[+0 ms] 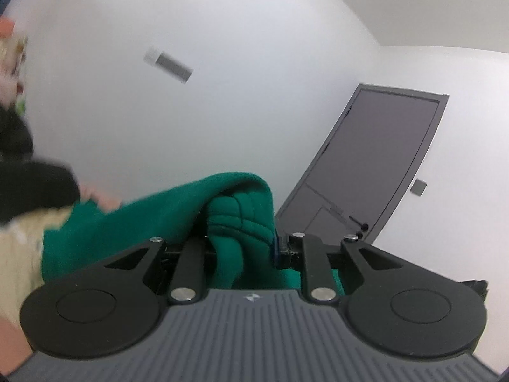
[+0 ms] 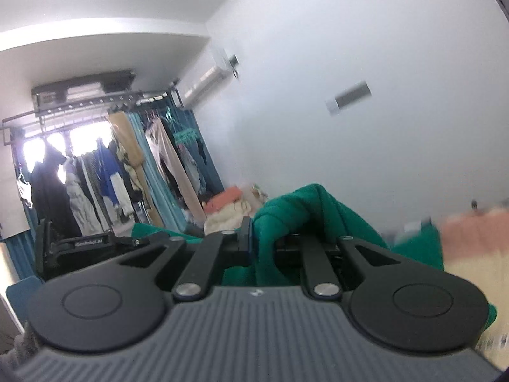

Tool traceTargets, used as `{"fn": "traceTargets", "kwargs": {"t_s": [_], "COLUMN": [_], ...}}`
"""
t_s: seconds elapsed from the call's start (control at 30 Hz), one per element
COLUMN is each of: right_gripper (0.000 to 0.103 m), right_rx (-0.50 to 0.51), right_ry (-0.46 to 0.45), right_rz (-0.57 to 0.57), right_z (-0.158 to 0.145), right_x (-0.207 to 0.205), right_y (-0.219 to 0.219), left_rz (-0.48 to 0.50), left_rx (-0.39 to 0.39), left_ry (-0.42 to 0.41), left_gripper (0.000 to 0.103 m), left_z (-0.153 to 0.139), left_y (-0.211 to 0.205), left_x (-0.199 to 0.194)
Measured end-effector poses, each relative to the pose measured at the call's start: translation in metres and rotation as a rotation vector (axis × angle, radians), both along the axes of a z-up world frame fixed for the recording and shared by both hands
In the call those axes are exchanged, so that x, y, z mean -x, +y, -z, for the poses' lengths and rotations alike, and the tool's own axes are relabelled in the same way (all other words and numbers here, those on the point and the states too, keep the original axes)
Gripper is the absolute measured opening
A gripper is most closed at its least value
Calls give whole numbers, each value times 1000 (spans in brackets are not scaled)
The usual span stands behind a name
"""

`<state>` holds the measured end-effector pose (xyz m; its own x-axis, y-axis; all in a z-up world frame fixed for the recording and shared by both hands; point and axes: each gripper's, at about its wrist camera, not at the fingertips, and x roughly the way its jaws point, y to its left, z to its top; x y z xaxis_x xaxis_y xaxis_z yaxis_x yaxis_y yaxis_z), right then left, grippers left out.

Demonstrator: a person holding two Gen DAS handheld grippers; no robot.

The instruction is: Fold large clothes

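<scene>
You have the green garment bunched at twelve o'clock of each camera, both the left gripper and right gripper with jaws pinching a thick wad, so a fold could slip free if the cloth's weight drags.

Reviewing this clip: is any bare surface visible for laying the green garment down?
None shows. Both views face white wall; the green garment fills each claw. Right wrist view is crowded: folded pile beside the clothes rack.
</scene>
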<state>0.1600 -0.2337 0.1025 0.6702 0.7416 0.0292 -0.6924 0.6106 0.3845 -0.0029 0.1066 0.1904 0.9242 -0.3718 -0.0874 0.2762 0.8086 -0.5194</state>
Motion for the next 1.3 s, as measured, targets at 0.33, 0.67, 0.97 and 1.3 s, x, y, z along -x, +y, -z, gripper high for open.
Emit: {"fn": "traceTargets", "kwargs": {"t_s": [0.33, 0.67, 0.97, 1.3], "right_gripper": [13, 13, 13, 13], "right_rx": [-26, 140, 242, 355], "right_ry": [-236, -250, -26, 150], "right_rz": [1, 133, 135, 216], "right_z": [-180, -196, -21, 197], "right_x": [2, -85, -255, -420], "right_y": [8, 44, 68, 97], "left_rz": [-56, -120, -111, -76], "left_rx": [-52, -137, -156, -227], "left_ry": [-197, -58, 166, 357], "left_gripper": [25, 25, 25, 25], "left_z": [-196, -173, 33, 238], "left_y": [7, 12, 46, 67], "left_x": [7, -143, -325, -493]}}
